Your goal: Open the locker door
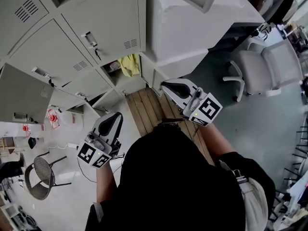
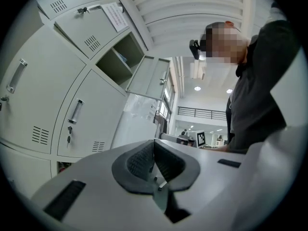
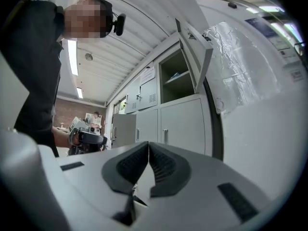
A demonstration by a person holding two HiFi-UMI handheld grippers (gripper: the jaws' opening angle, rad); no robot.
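A bank of grey metal lockers (image 1: 72,37) fills the upper left of the head view. One closed door (image 1: 103,28) carries a handle and a key (image 1: 91,40). Below it, an open compartment holds a yellow cloth (image 1: 129,64). My left gripper (image 1: 114,119) hangs low at the left, away from the doors, and its jaws are shut on nothing (image 2: 153,142). My right gripper (image 1: 169,86) is near the locker bank's right end and is also shut and empty (image 3: 148,145). In the left gripper view a closed door with a vertical handle (image 2: 76,111) stands to the left.
One locker door (image 1: 21,97) stands swung open at the far left. A wooden pallet (image 1: 147,109) lies on the floor before the lockers. A white cabinet (image 1: 192,28) adjoins them on the right, a white office chair (image 1: 269,66) beyond. A black mesh chair (image 1: 41,174) sits lower left.
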